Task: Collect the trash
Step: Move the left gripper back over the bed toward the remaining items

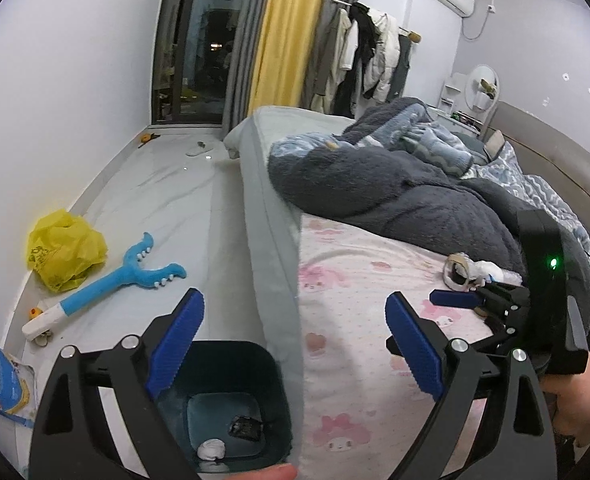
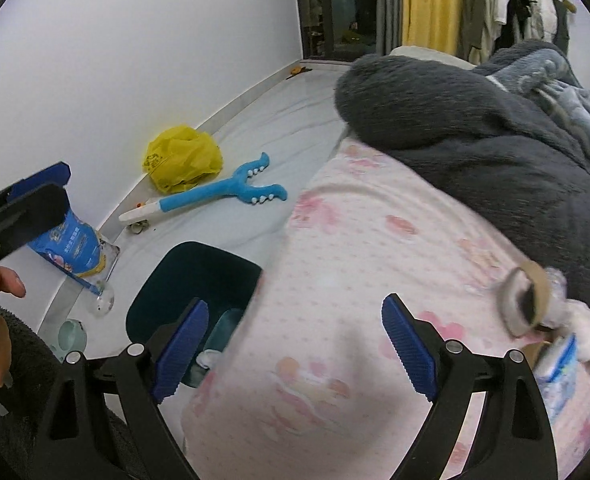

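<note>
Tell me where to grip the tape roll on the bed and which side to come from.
Grip the tape roll across its band wall, one of the fingers inside the hole and one outside, at the upper rim. It stands tilted on edge on the pink sheet, its opening facing the open right gripper. Come from the front left, since crumpled tissue and the dark blanket crowd its far side.

We hold our left gripper with its blue-padded jaws spread wide and nothing between them. Our right gripper is likewise spread wide and empty. A bare hand grips the right tool's handle.
</note>
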Available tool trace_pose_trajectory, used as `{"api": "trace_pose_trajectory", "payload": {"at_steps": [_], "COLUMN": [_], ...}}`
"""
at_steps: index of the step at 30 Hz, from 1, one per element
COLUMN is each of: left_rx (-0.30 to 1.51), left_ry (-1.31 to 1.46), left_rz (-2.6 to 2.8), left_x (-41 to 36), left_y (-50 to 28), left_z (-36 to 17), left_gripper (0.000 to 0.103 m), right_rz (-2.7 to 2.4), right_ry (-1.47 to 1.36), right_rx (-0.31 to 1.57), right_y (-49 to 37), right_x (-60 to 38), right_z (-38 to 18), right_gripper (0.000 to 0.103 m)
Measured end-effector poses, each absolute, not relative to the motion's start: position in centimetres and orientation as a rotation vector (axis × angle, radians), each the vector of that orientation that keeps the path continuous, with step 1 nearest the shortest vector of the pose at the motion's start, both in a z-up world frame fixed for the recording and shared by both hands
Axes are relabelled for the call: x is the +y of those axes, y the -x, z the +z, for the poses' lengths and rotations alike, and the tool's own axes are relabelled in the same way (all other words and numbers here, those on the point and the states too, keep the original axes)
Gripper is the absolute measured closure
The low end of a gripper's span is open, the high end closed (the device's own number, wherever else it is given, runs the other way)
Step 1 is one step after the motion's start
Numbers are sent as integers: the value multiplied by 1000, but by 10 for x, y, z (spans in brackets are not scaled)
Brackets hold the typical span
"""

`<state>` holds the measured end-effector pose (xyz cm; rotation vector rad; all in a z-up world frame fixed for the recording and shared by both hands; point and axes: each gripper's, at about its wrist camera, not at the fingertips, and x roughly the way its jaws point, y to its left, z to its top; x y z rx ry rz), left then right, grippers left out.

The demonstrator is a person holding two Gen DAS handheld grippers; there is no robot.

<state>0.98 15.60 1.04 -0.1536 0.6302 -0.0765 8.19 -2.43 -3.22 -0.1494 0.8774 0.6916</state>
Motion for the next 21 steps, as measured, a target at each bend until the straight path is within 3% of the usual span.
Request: {"api": "trace_pose_trajectory", "payload": {"at_steps": [21], "left_rx": [654], "left_ry": [89], "left_rz": [-229], "left_x": [68], "left_y": [-28], "left_z": [1], "left_gripper": [17], "right_rz": [630], "right_ry": [90], "right_rx": [814], "right_y": [-95], "right_x": [-135], "right_z": [-25], "right_gripper": [13]}}
